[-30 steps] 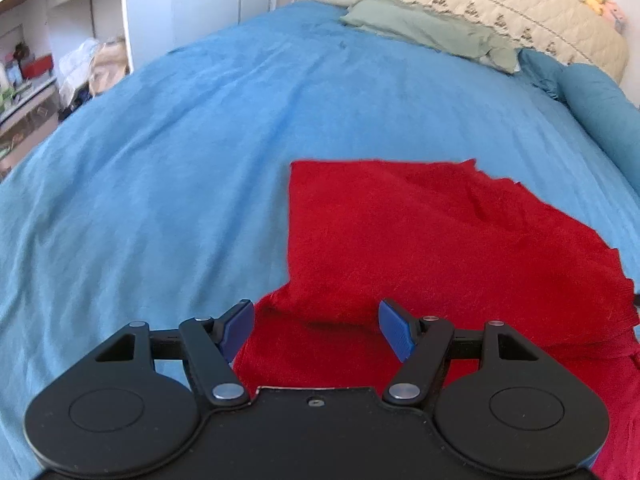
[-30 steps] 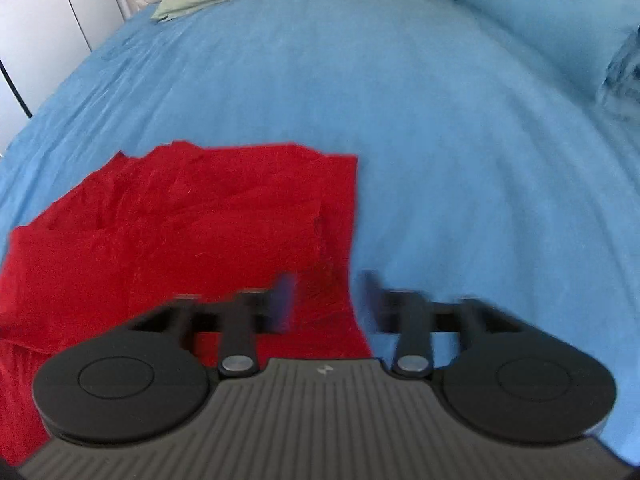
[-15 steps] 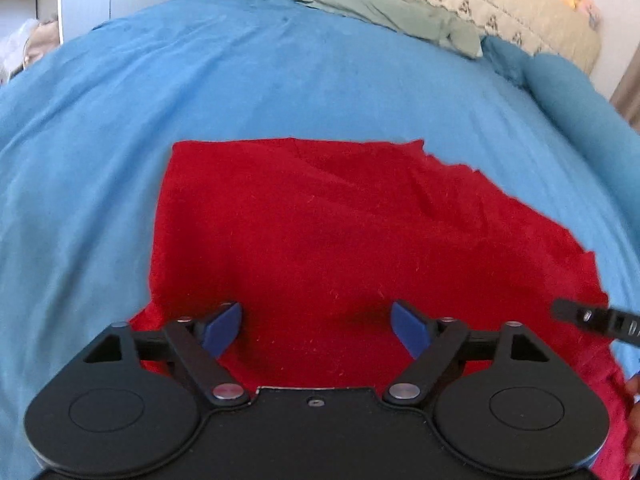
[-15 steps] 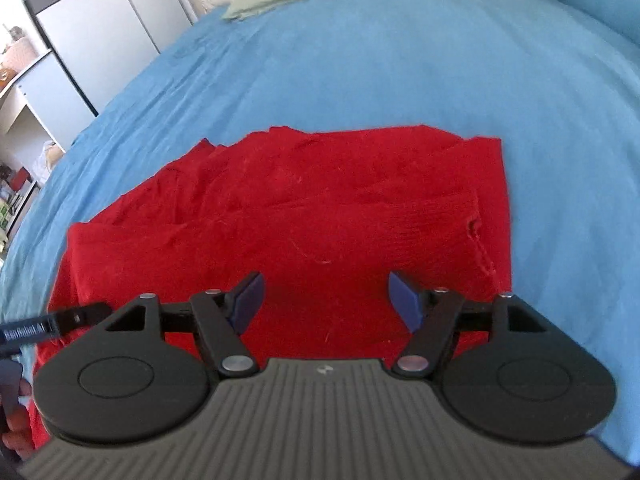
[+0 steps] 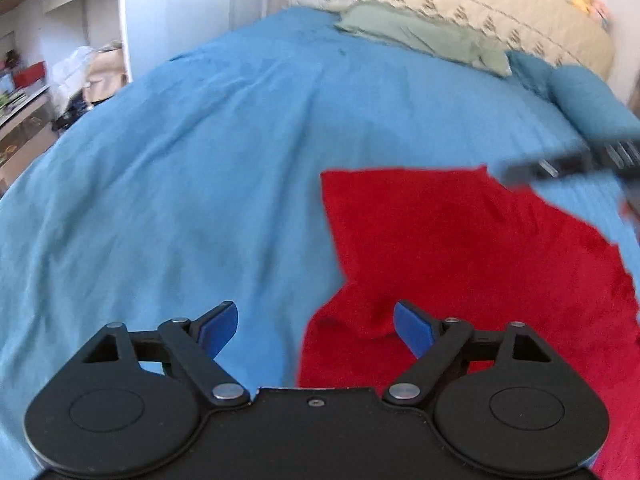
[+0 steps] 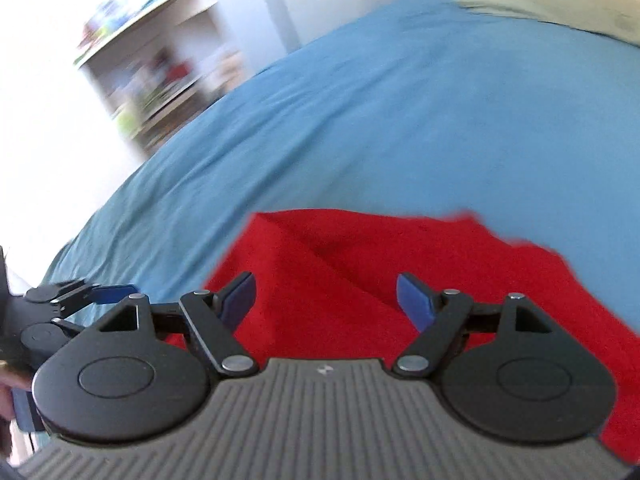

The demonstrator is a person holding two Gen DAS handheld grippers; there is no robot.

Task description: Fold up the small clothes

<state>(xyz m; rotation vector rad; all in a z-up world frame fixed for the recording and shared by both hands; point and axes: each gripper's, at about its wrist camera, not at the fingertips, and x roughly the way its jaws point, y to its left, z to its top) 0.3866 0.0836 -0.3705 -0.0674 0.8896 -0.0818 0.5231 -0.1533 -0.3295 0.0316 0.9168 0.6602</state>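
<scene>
A red knit garment (image 5: 460,248) lies flat on the blue bedspread (image 5: 200,160); it also shows in the right wrist view (image 6: 360,272), with a diagonal crease. My left gripper (image 5: 316,330) is open and empty, low over the garment's near left edge, right finger over red cloth, left finger over the bedspread. My right gripper (image 6: 328,298) is open and empty, above the garment's near part. The right gripper shows blurred in the left wrist view (image 5: 560,164) beyond the garment's far right corner. The left gripper shows in the right wrist view (image 6: 84,292) at the left edge.
A green cloth (image 5: 420,36) and a cream quilted headboard (image 5: 480,4) are at the far end of the bed. A blue pillow (image 5: 592,100) lies at the far right. White shelves (image 5: 48,80) with clutter stand left of the bed.
Both grippers have swung left: the garment now sits right of centre in the left wrist view. The right wrist view has turned toward the shelves and is motion-blurred. Both stay open.
</scene>
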